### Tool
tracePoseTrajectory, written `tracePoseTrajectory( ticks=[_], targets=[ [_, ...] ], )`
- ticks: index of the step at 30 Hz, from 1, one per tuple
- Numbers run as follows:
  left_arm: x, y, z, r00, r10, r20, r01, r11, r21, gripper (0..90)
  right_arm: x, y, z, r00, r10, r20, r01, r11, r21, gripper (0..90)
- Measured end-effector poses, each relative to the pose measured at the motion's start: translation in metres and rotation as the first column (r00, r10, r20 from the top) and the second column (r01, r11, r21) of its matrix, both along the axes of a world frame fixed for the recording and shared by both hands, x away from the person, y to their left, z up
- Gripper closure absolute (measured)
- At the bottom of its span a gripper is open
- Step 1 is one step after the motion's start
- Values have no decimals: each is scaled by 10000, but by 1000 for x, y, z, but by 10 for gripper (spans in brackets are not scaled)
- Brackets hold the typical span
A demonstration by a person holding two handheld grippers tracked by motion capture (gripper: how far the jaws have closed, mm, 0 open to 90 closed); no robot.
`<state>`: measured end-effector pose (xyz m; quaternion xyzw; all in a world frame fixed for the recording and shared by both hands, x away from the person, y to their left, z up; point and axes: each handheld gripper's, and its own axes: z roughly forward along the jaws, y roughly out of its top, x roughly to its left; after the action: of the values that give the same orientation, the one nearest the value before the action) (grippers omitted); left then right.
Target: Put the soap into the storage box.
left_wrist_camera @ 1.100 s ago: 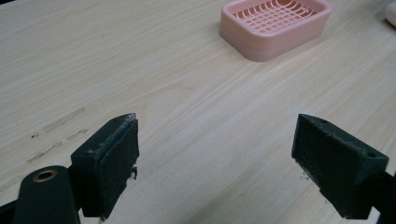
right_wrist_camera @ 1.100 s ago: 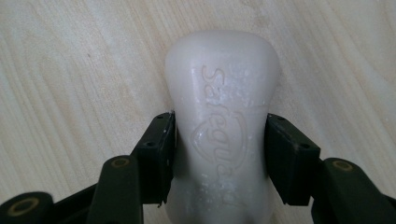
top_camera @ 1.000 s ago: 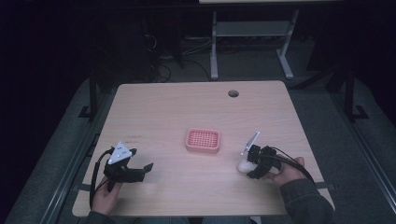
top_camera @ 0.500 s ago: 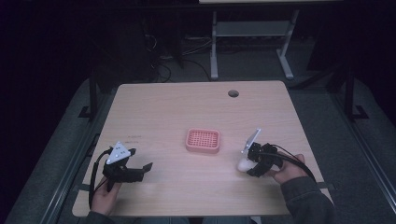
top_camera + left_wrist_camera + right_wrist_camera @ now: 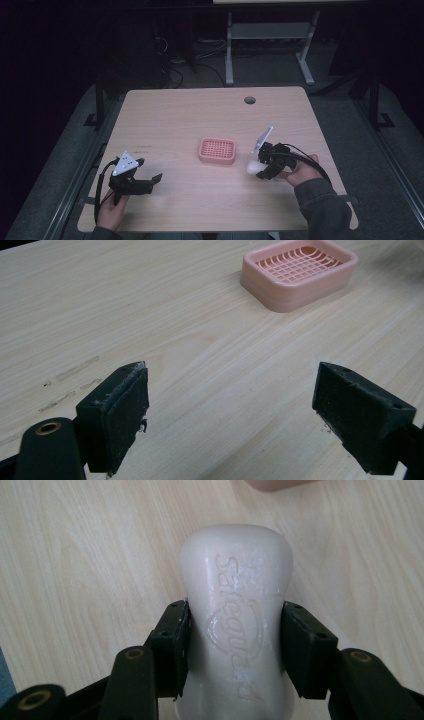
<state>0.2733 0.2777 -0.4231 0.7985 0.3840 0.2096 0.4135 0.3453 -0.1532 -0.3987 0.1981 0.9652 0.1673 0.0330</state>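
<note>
A white bar of soap [image 5: 235,615] with raised lettering sits between the jaws of my right gripper [image 5: 234,645], which is shut on its narrow waist. In the high view the soap [image 5: 252,167] hangs a little above the table, right of a pink soap dish [image 5: 217,150]. The right gripper [image 5: 259,169] points left toward the dish. My left gripper [image 5: 152,182] rests at the table's front left, open, with nothing between its pads [image 5: 120,412]. The pink dish [image 5: 299,271] shows far off in the left gripper view.
The wooden table [image 5: 190,120] has a round cable hole [image 5: 249,100] near its far edge. A metal frame [image 5: 270,45] stands on the dark floor beyond the table. Faint scuff marks [image 5: 70,382] lie on the wood near the left gripper.
My right gripper has lifted the soap off the table and shifted slightly toward the dish. The left gripper has stayed where it was.
</note>
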Motion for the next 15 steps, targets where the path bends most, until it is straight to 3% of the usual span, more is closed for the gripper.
tracePoseTrajectory(
  ticks=[15],
  targets=[
    [0,-2,0,10000,-45,-81,46,10000,67,146,21,19,8,9994,339,-50,-338,9993,181,487]
  ],
)
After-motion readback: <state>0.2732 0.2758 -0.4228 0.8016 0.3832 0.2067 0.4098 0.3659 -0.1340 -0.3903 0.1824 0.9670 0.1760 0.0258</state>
